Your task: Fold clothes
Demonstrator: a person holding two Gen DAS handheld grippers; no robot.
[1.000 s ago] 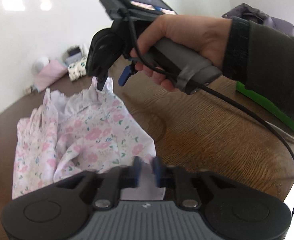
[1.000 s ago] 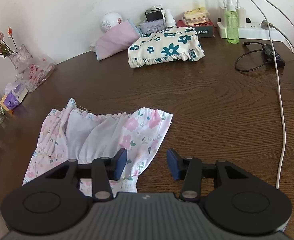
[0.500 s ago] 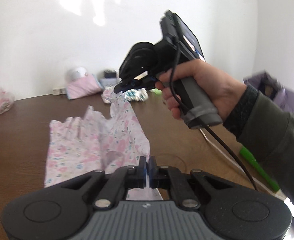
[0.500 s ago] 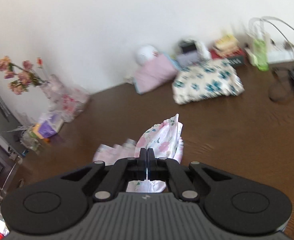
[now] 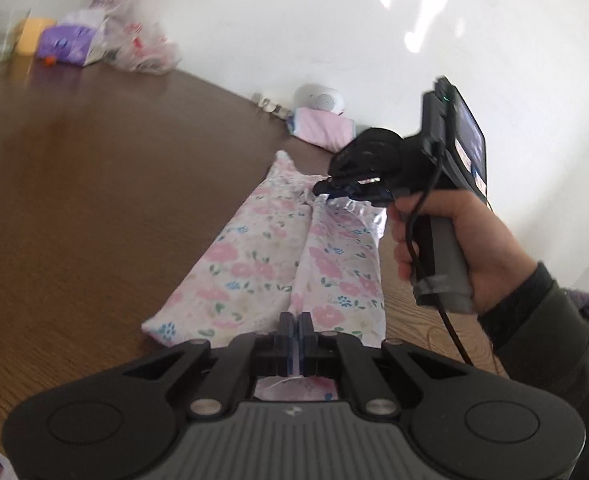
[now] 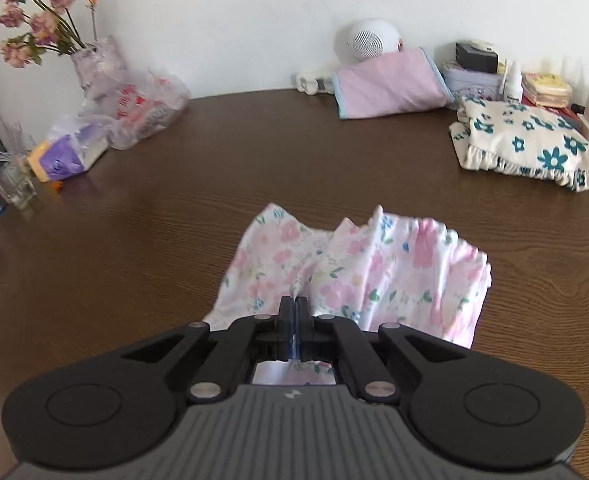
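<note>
The left gripper (image 5: 295,330) is clamped on the near edge of the pink floral garment (image 5: 262,264); the cloth stretches ahead of it over the brown counter (image 5: 74,200); ahead and to its right, the right gripper (image 5: 334,191), held by a hand (image 5: 450,248), pinches the garment's far end; the right wrist view shows that gripper (image 6: 293,320) closed on fabric, with a folded blue-flowered cloth (image 6: 526,144) far ahead to its right.

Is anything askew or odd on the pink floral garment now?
Nothing looks damaged. The pink floral cotton garment is bunched and uneven at its far edge while the left claw and right claw pinch it above the brown wooden table.
</note>
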